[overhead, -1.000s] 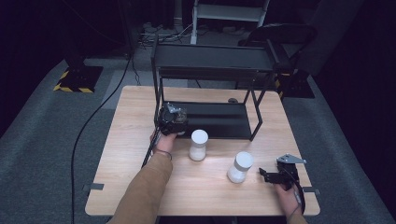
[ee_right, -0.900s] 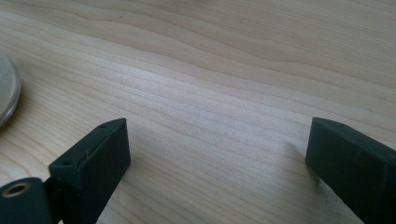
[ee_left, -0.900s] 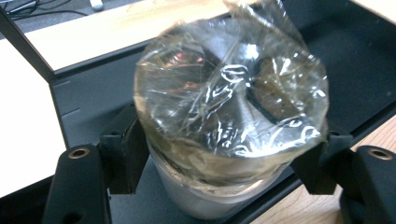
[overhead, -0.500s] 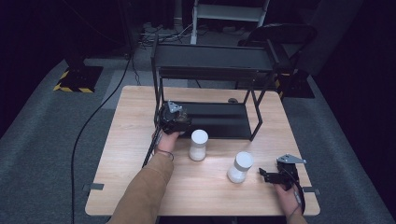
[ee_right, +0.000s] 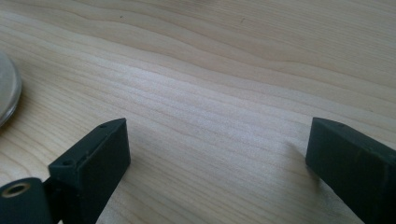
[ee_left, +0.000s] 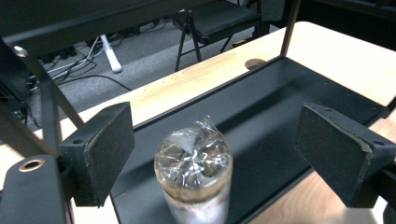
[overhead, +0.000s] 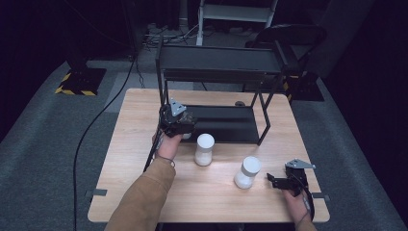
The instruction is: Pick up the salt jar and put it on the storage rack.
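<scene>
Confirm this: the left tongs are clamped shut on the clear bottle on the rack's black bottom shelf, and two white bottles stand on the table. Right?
Not quite. The left tongs are open: in the left gripper view both pads stand clear of the clear bottle, which stands free on the black bottom shelf. The two white bottles do stand on the table.

The left tongs (overhead: 185, 126) are stretched forward on a sleeved arm, jaws just opened; the right tongs (overhead: 272, 180) sit low, jaws wide.
</scene>
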A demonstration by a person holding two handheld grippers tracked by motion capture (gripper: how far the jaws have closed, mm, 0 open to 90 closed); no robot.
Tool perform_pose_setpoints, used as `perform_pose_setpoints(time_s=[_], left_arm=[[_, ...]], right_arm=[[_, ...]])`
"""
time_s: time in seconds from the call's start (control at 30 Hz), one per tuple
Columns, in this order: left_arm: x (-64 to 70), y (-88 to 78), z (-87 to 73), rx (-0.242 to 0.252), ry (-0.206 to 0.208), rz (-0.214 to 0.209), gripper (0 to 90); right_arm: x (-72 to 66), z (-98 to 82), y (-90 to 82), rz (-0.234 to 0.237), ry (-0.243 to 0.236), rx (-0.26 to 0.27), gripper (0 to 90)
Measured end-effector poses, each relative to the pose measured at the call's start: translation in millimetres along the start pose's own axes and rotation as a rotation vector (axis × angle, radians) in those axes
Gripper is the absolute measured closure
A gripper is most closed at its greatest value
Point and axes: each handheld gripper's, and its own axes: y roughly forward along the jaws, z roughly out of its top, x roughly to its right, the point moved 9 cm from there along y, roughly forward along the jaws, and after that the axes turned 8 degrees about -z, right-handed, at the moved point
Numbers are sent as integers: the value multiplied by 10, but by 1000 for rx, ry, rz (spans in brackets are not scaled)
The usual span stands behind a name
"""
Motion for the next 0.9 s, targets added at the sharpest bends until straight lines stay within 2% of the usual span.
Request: perform_pose_setpoints(time_s=[0.2, 0.4, 0.67, 0.9], left_arm=[[63, -261, 16, 19, -28, -13, 117], [191, -469, -8, 19, 2, -15, 114], [292, -688, -154, 7, 20, -28, 113], [319, -811, -306, -1, 21, -34, 113]], right_arm=[[1, 0, 0, 4, -3, 1, 60], [3, -1, -2, 7, -6, 0, 60], [28, 14, 15, 21, -19, 0, 60], [0, 21, 21, 4, -3, -1, 61]])
